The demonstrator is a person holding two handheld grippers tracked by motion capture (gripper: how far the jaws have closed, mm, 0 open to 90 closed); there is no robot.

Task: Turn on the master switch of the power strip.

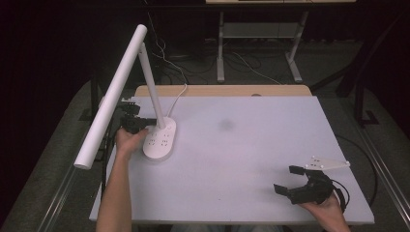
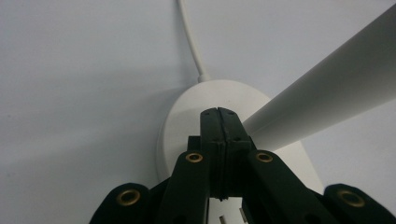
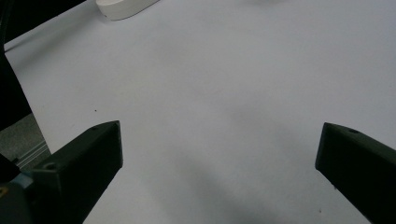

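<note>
Lamp work occupies your left hand: the left gripper (image 2: 218, 112) has its jaws pressed flat together with nothing between them, and its closed tip rests over the white oval plastic base (image 1: 160, 139) of the white desk lamp, right at the foot of the slim white upright stem (image 1: 151, 82). Judging by that pose, you hold the jaws clenched so the tip works as a single blunt finger, probably to press a touch control on the base; whether it actually makes contact cannot be told. The base sits near the left edge of the pale grey worktop (image 1: 251, 145), its long axis running from the near side toward the far side, with socket faces on the near half and the white cord (image 1: 180, 94) leaving from the far end. The long white tubular lamp head (image 1: 112, 94) slants from high at the far end down toward you, overhanging the worktop's left edge. Your right gripper (image 1: 289, 179) lies released, jaws spread wide and holding nothing, parked at the near right corner, well apart from the lamp, presumably to stay out of the way.
</note>
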